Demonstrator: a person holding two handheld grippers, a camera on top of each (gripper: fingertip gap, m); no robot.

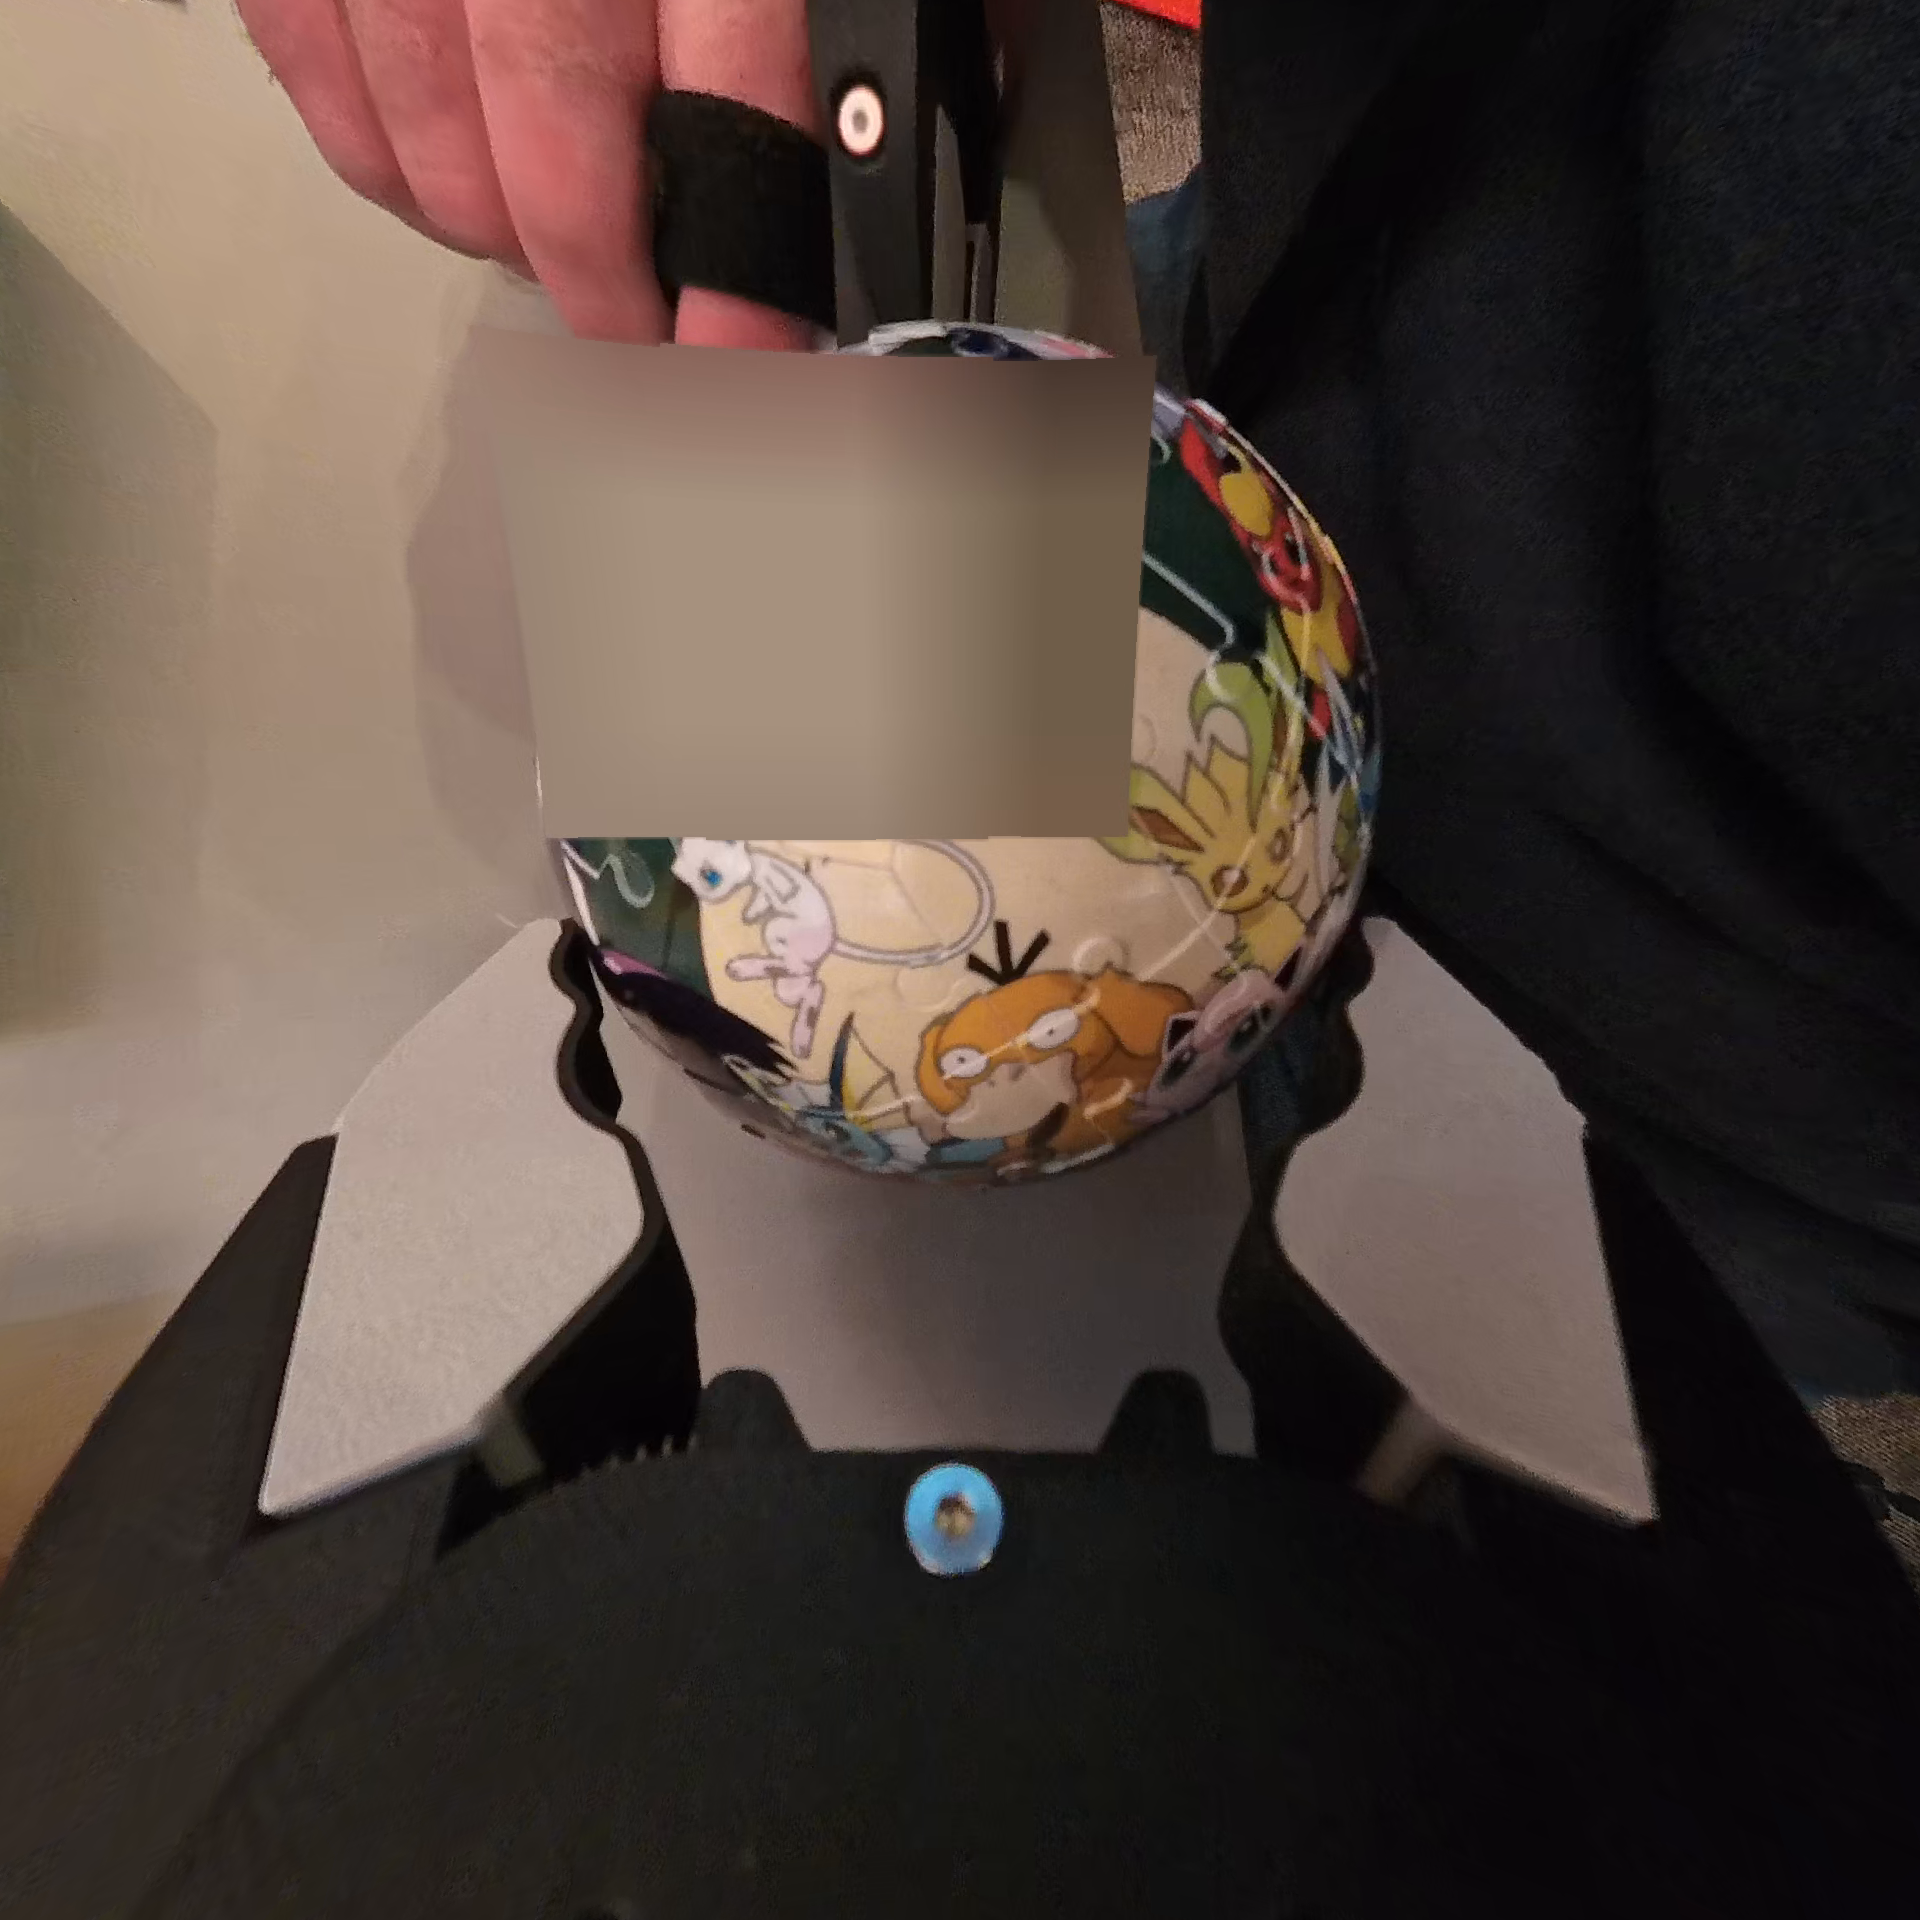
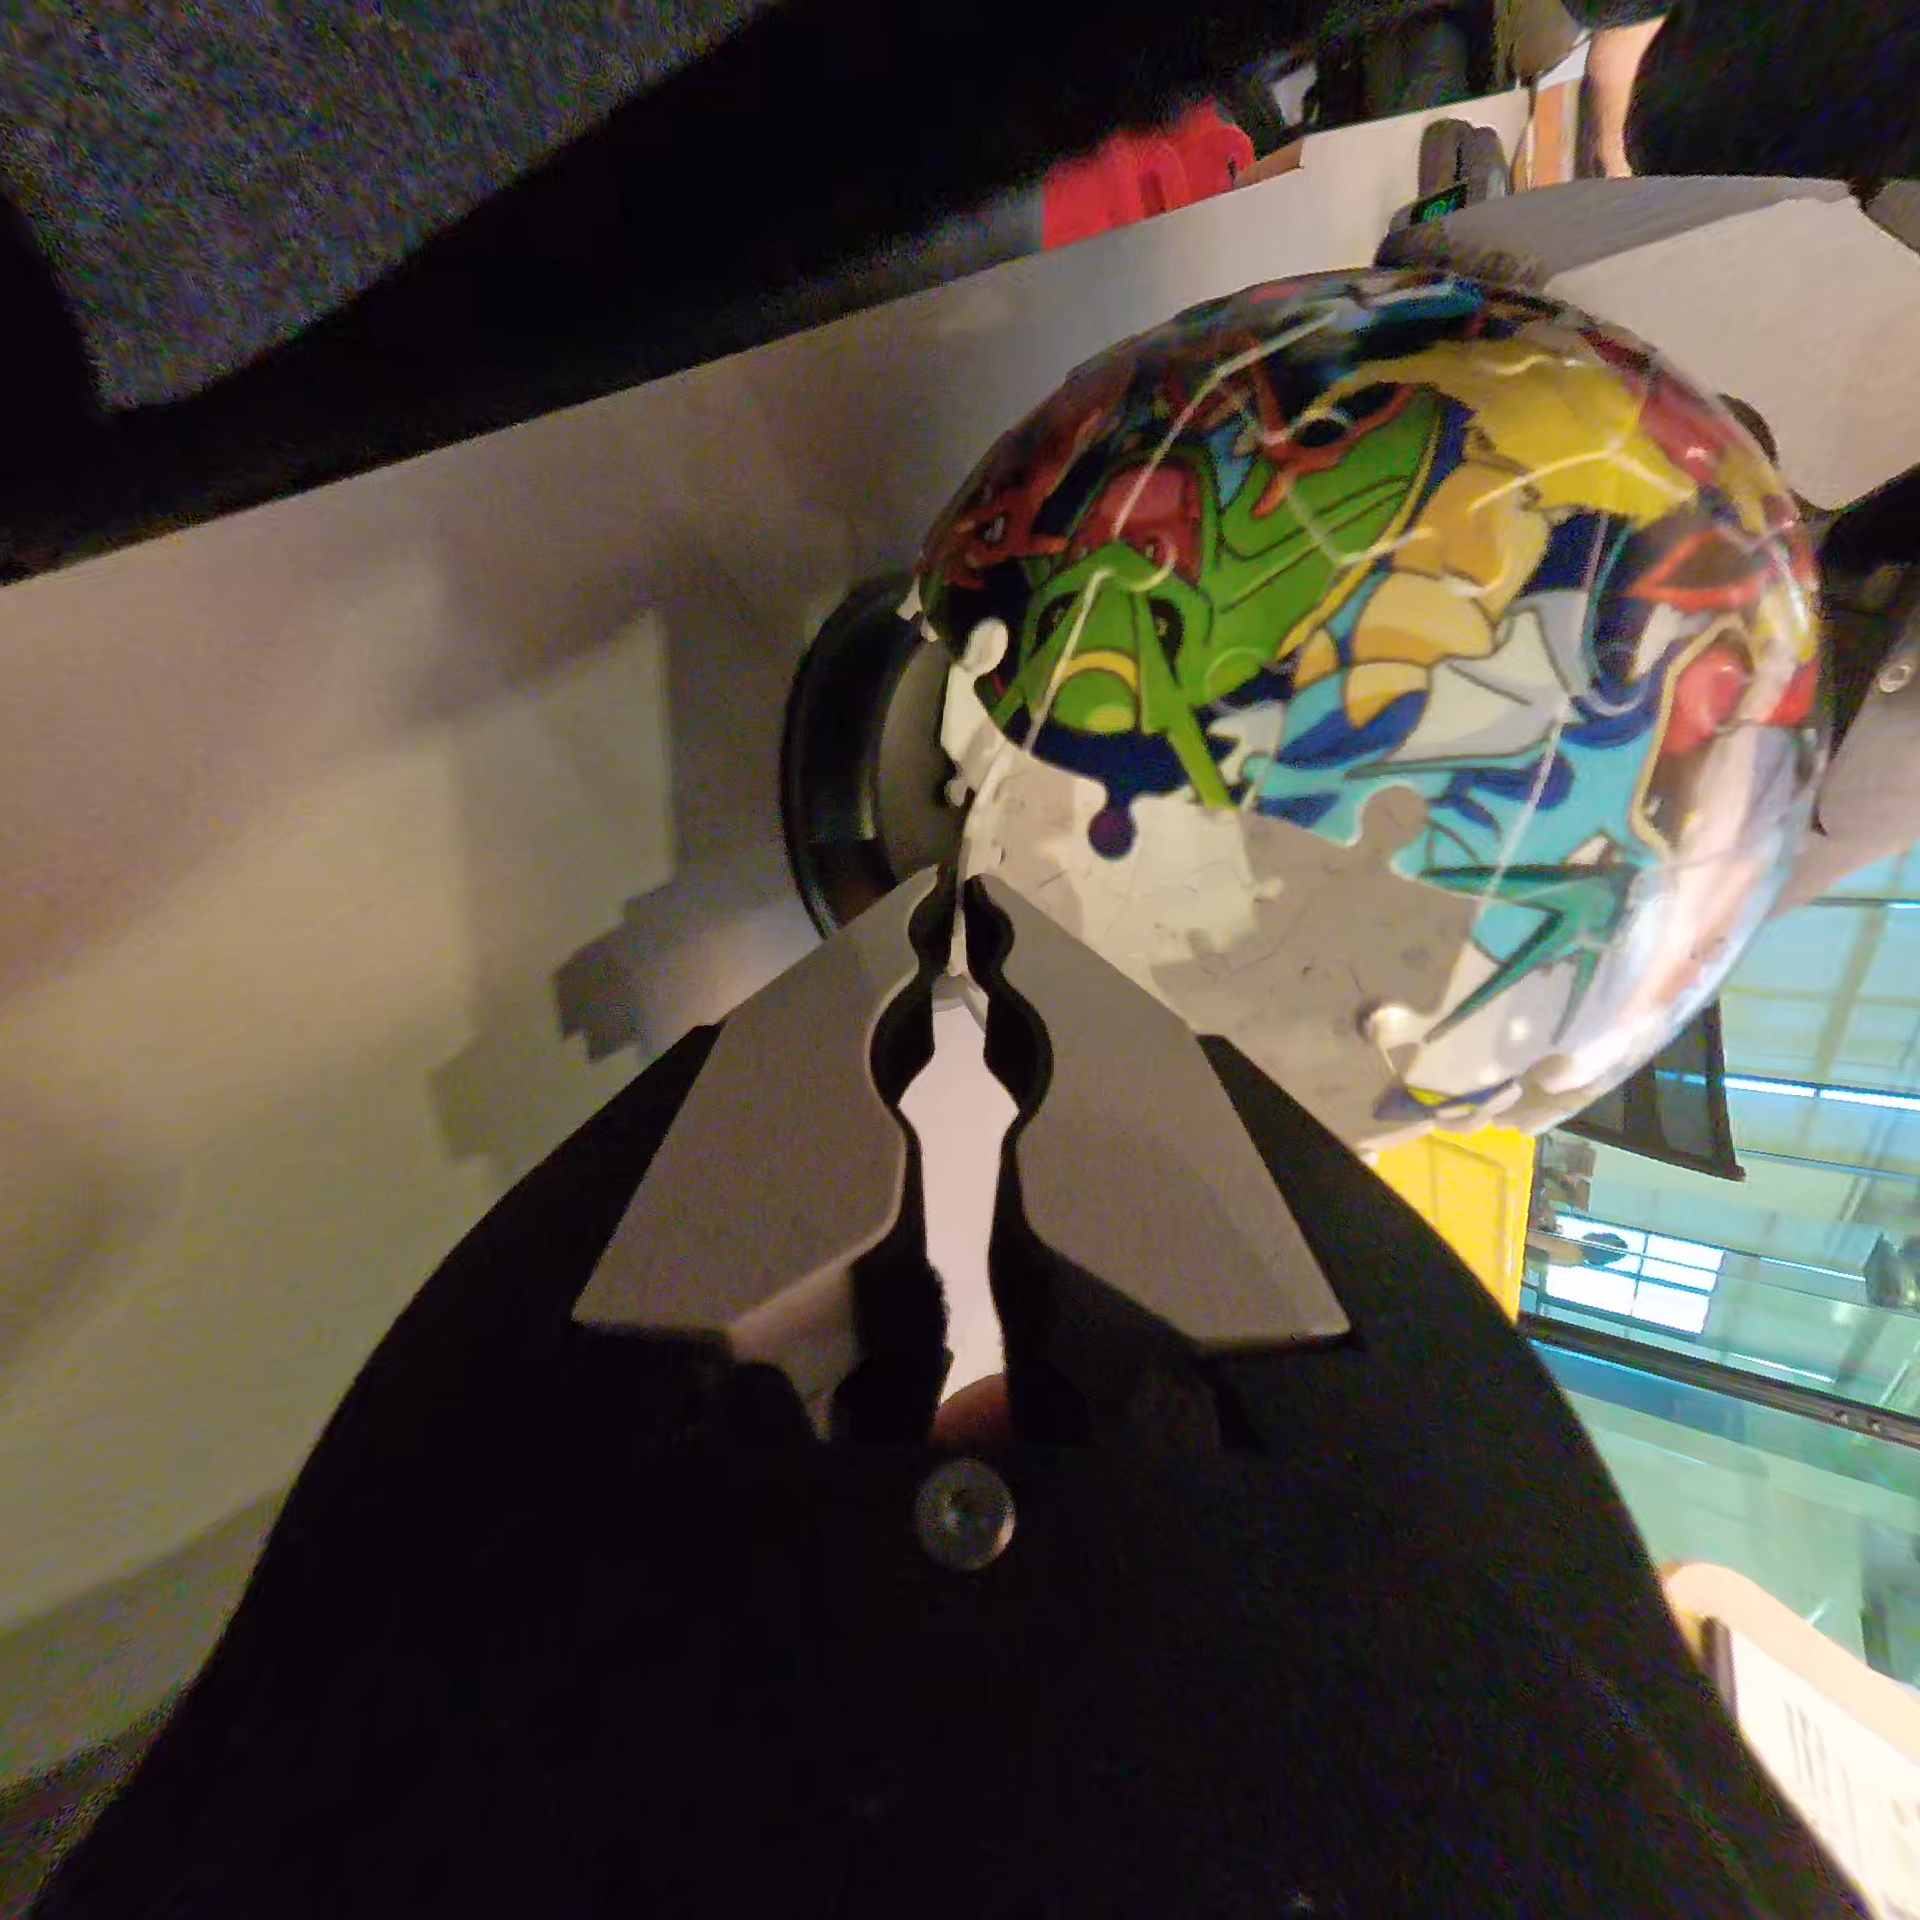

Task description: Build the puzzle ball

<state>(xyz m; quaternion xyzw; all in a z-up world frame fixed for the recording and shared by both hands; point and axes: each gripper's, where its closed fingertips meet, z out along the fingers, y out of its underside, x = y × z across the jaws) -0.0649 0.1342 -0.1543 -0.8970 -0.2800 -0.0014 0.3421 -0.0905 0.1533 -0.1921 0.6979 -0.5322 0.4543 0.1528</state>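
The puzzle ball [image 1: 1039, 1039], printed with colourful cartoon creatures, sits between the fingers of my left gripper [image 1: 966, 956], which is shut on its sides. A blurred patch covers the ball's upper part. In the right wrist view the ball [image 2: 1403, 623] shows a gap where the white inner faces of pieces are visible [image 2: 1195, 935]. My right gripper [image 2: 951, 914] is at the edge of that gap, jaws nearly together on a thin white puzzle piece [image 2: 951, 971] seen edge-on. It also shows above the ball in the left wrist view [image 1: 966, 270].
A black ring stand [image 2: 831, 748] lies on the white table [image 2: 312, 831] behind the ball. A hand [image 1: 468, 135] holds the right gripper. A person in dark clothing [image 1: 1610, 623] is close on the right. A yellow object [image 2: 1455, 1195] and a printed sheet [image 2: 1818, 1766] lie beyond. Tip to tip, the grippers are about 7 centimetres apart.
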